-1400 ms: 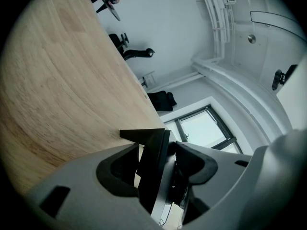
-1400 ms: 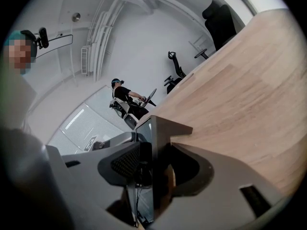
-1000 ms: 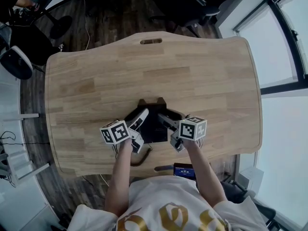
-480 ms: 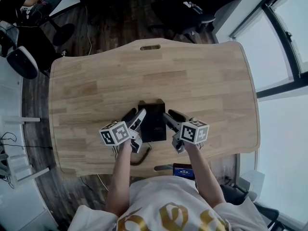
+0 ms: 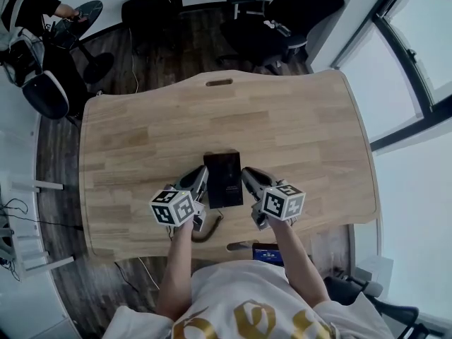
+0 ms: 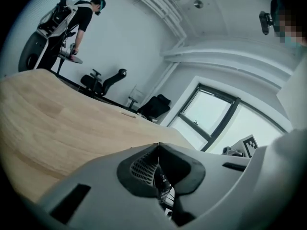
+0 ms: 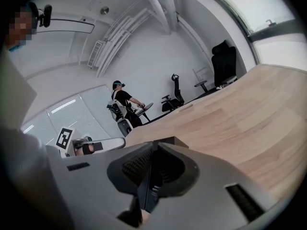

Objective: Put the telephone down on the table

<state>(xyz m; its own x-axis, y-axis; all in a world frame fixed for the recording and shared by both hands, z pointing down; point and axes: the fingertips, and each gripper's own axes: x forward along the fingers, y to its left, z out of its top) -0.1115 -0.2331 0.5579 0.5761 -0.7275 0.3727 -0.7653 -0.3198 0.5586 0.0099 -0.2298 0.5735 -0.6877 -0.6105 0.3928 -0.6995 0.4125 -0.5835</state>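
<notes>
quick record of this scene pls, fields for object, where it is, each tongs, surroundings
object: black telephone, lying flat
place: over the near middle of the wooden table; resting or lifted, cannot tell
left tongs: shut on the telephone's left edge
right tongs: have just been closing; the telephone's right edge is between them and gripped
surroundings: office chairs beyond the table, windows at the right

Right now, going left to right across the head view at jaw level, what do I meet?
The left gripper → telephone → right gripper, whose jaws have just been closing on the telephone's edge.
</notes>
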